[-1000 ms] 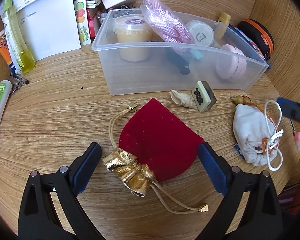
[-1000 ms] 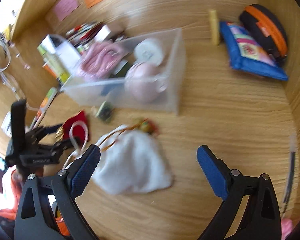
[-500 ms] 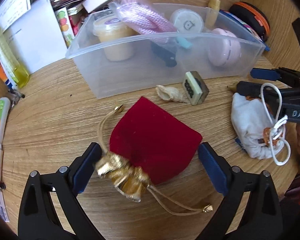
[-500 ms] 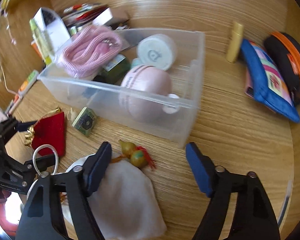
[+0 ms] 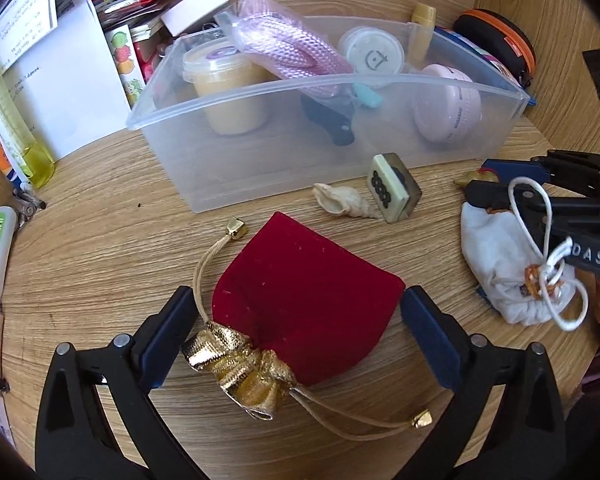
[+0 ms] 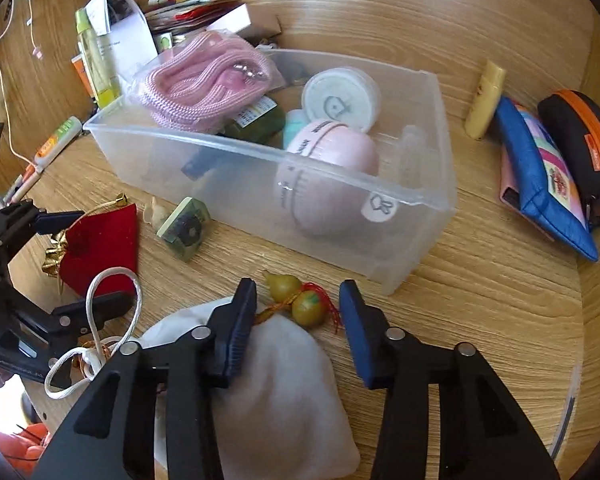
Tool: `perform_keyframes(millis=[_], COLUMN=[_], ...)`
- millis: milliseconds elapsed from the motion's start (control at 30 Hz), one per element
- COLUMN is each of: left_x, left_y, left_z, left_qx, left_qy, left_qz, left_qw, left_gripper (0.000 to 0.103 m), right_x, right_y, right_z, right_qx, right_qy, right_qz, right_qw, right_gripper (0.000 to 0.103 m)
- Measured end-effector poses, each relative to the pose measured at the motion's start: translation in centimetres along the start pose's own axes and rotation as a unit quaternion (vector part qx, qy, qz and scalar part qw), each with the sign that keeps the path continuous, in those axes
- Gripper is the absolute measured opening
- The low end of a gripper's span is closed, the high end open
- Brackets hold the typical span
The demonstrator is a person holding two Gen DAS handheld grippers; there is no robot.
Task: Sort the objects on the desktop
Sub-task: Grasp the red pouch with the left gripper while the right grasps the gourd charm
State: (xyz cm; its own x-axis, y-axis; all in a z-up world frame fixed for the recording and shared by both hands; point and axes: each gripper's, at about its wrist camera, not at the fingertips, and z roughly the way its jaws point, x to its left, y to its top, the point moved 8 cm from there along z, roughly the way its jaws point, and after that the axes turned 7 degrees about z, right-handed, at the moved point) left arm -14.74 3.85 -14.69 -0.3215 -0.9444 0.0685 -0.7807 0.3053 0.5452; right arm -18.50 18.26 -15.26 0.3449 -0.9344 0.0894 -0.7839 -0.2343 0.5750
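My left gripper [image 5: 296,320] is open, its pads on either side of a red velvet pouch [image 5: 308,300] with a gold bow, lying on the wooden desk. My right gripper [image 6: 298,312] is open around a small gourd charm [image 6: 296,300], above a white drawstring pouch [image 6: 276,384]. The white pouch also shows in the left wrist view [image 5: 504,260]. A clear plastic bin [image 5: 340,160] behind holds a pink rope bundle, jars and a pink round case. A seashell [image 5: 340,204] and a mahjong tile [image 5: 392,186] lie in front of the bin.
Papers, tubes and a green bottle [image 5: 16,132] crowd the left edge. A blue pouch [image 6: 540,176], an orange-trimmed black case [image 6: 584,148] and a yellow tube [image 6: 484,100] lie right of the bin. Wooden walls close in behind and at the right.
My left gripper has moved forward so its pads flank the red pouch. My right gripper has come down and forward over the white pouch and has narrowed around the gourd charm.
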Motion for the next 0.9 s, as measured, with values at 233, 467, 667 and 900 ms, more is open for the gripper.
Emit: perform_keyframes(millis=[233, 467, 667, 900], left_x=[0.2, 0.9, 2.3, 3.2], left_y=[-0.7, -0.5, -1.1, -1.4], left_z=[-0.9, -1.6, -3.0, -4.4], left_qx=[-0.018, -0.048, -0.064, -0.075], left_qy=[-0.003, 0.036, 0.038, 0.031], left_qz=[0.008, -0.003, -0.029, -0.056], left_qw=[0.9998, 0.9982, 0.9968, 0.9951], left_gripper=[0.081, 0.056, 0.037, 0.035], right_x=[0.5, 0.6, 1.6, 3.0], right_y=[0.2, -0.1, -0.5, -0.4], right_z=[0.7, 0.1, -2.2, -5.6], right_qx=[0.017, 0.002, -0.018, -0.058], right_qy=[0.009, -0.023, -0.010, -0.002], right_qz=[0.008, -0.008, -0.010, -0.021], right_qw=[1.000, 1.000, 1.000, 0.998], right_gripper=[0.021, 0.020, 0.020, 0.020])
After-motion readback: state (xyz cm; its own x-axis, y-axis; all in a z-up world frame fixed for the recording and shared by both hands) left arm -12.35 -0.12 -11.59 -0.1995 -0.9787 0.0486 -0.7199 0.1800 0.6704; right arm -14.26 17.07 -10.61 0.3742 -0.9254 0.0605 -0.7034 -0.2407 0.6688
